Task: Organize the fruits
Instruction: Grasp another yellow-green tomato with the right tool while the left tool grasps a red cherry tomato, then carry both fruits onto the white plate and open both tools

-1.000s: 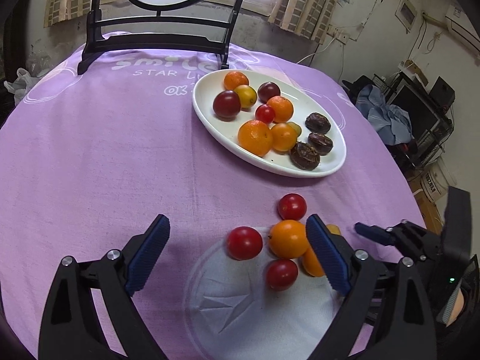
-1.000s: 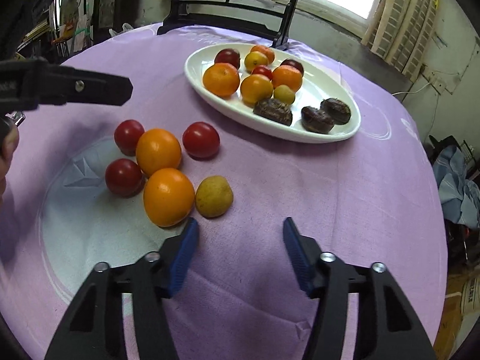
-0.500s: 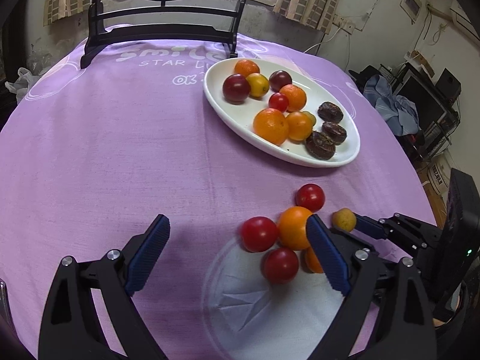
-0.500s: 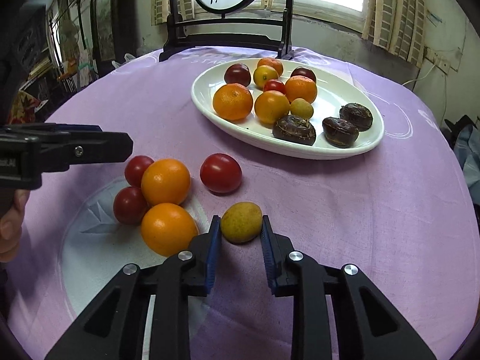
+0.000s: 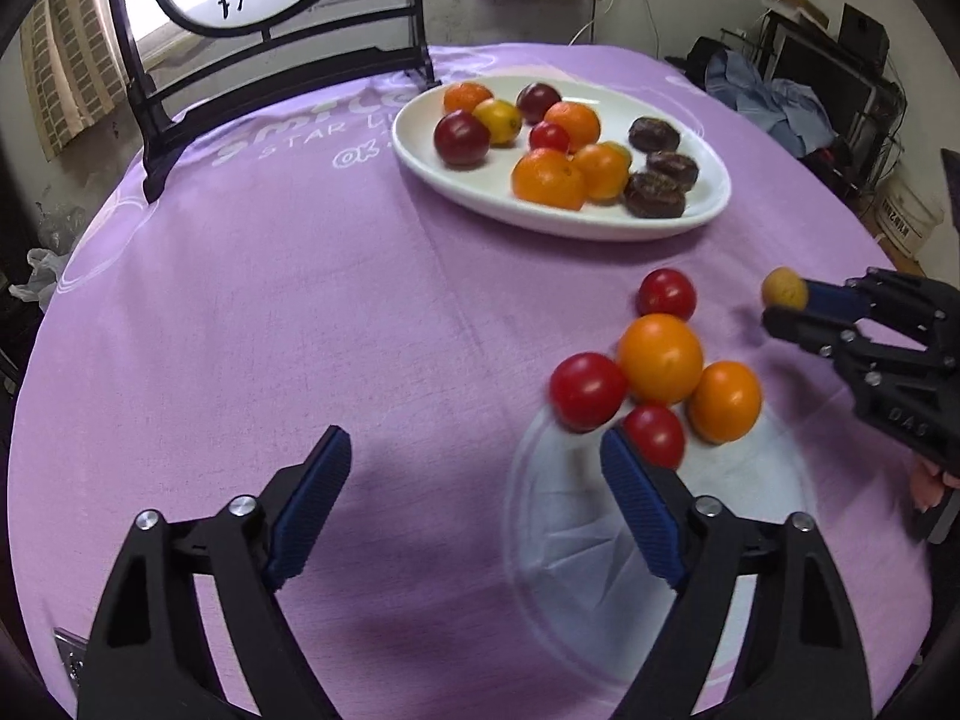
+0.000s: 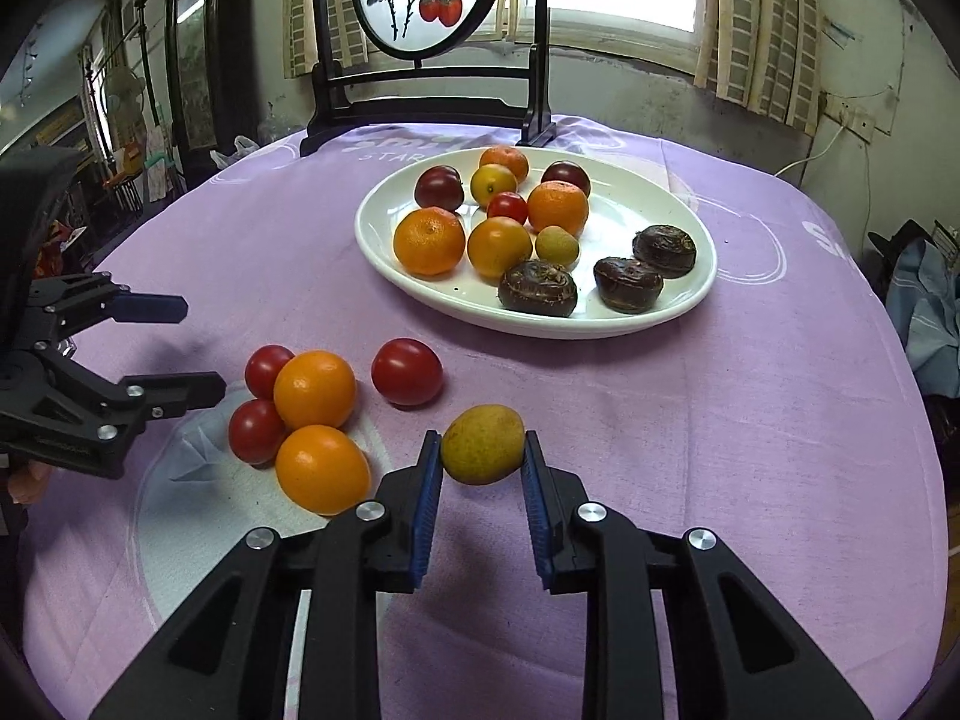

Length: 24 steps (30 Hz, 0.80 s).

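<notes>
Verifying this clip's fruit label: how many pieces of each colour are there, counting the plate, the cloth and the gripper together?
Orange fruits: 6
Bright red tomatoes: 4
Dark red plums: 2
Yellow or yellow-green fruits: 3
Dark brown wrinkled pieces: 3
Total: 18

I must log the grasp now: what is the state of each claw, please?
Left claw: closing, nothing between its pads.
Right claw: closed on the small yellow-green fruit.
</notes>
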Available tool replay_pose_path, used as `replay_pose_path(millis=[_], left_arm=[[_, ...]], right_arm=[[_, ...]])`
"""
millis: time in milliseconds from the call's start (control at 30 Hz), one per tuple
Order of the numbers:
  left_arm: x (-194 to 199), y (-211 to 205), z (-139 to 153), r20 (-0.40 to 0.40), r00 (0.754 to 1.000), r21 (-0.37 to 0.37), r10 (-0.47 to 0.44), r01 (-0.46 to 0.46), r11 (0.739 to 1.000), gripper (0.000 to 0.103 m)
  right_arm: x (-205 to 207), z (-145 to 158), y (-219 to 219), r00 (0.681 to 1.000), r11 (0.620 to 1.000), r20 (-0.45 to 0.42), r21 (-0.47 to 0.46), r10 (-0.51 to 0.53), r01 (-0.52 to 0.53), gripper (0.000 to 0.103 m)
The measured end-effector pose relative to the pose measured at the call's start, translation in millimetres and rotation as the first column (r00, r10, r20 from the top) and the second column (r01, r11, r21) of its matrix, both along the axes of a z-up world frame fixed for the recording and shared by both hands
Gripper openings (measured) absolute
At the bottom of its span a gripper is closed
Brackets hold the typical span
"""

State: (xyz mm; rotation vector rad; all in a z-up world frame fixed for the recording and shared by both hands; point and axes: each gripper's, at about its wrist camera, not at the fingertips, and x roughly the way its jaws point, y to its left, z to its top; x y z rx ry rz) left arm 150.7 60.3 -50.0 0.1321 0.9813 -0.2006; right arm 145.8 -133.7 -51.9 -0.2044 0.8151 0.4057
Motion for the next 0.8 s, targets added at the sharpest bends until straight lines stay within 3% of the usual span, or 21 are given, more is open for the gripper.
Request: replay_pose_path(millis=[167,233,267,367,467,633,700,767,800], left_arm=[[6,15,-10,-0.036,0.999,-0.040,0.013,-0.014,0.999,0.073],[8,8,-19,-0.062,0.998,-0.016,-0.011,0.010,1.000,0.068],[7,3,-19,-0.045,0.999,0.017,-0.024,0.025,1.000,0.068],[4,-9,-20,-0.044,0.996,0.004,-0.079,0.079,0.997,0.068],[0,-22,-20,-0.008,0.995,0.039,-0.097,0.098,0.994,0.068],[6,-35,-18,0.044,0.994,0.017,-0.098,0.097,0.995,0.068],[7,-40,-16,0.065,0.992,0.008,-0.111,0.111,0.994,0.054],[8,-45,-17,0.055,0.990,-0.029,-0.132,0.134,0.991,0.029],[8,-46,-16,0.056,0.990,-0.022,-0.129,0.131,0.991,0.029]], right_arm=[[-2,1,1,1.000,1.000,0.003,0.004,0.006,-0.006,0.027],[-2,1,1,1.000,1.000,0.004,0.002,0.010,-0.010,0.027],[-2,2,2,1.000,1.000,0.005,0.003,0.013,-0.013,0.027],[-3,2,2,1.000,1.000,0.006,0.007,0.015,-0.015,0.027],[-3,1,4,1.000,1.000,0.002,0.001,0.020,-0.020,0.027],[-4,0,9,1.000,1.000,-0.004,0.002,0.031,-0.031,0.027],[-4,0,10,1.000,1.000,-0.004,0.002,0.031,-0.031,0.027],[-4,0,9,1.000,1.000,-0.003,0.004,0.028,-0.028,0.027],[-3,0,8,1.000,1.000,-0.002,0.005,0.024,-0.024,0.027]])
